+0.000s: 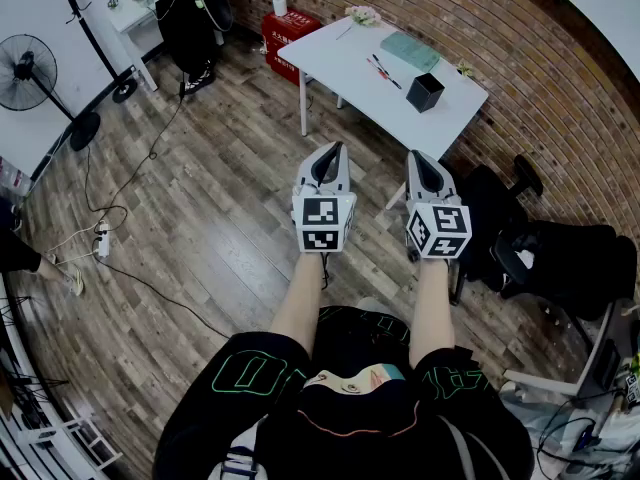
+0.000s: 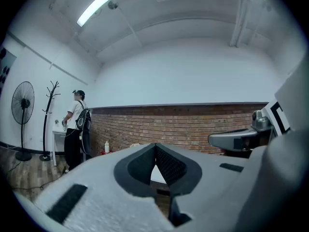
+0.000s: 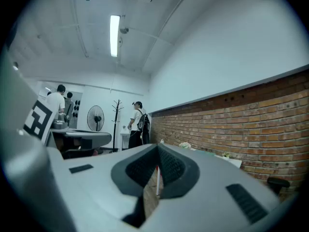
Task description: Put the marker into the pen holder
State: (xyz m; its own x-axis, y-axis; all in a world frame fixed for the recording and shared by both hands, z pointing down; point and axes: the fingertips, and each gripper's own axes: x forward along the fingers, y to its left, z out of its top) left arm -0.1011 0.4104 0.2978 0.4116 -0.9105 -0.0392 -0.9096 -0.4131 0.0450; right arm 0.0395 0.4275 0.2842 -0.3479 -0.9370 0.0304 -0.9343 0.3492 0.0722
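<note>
1. Steep look down from head height onto a wood-plank floor (image 1: 200,218), with two bare forearms stretched forward at lower centre.
2. Left hand-held gripper (image 1: 333,153) at the centre of the frame, with the right hand-held gripper (image 1: 418,158) just to its right. Both held in the air over the floor, well short of the bench, each with a square-marker cube facing up.
3. Left gripper view: left hand-held gripper (image 2: 155,146) closed, jaws meeting at the tips, nothing between them.
4. Right gripper view: right hand-held gripper (image 3: 158,148) likewise closed tip to tip and empty.
5. White bench (image 1: 340,63) across the upper centre and upper right of the head view, beside a brick wall (image 1: 520,58).
6. Black pen holder (image 1: 425,91) standing upright near the bench's right end, open top facing up.
7. Marker (image 1: 383,70) lying flat on the bench, just left of the pen holder and not touching it. Seen only as a thin red-and-dark streak, possibly two pens side by side; too small to tell.
8. Teal pad (image 1: 410,50) lying flat on the bench, just above the marker in the frame.
9. Red box (image 1: 290,30) on the floor at the bench's left end, a standing fan (image 1: 25,73) at the far left edge, and a black office chair (image 1: 560,258) at the right edge.
</note>
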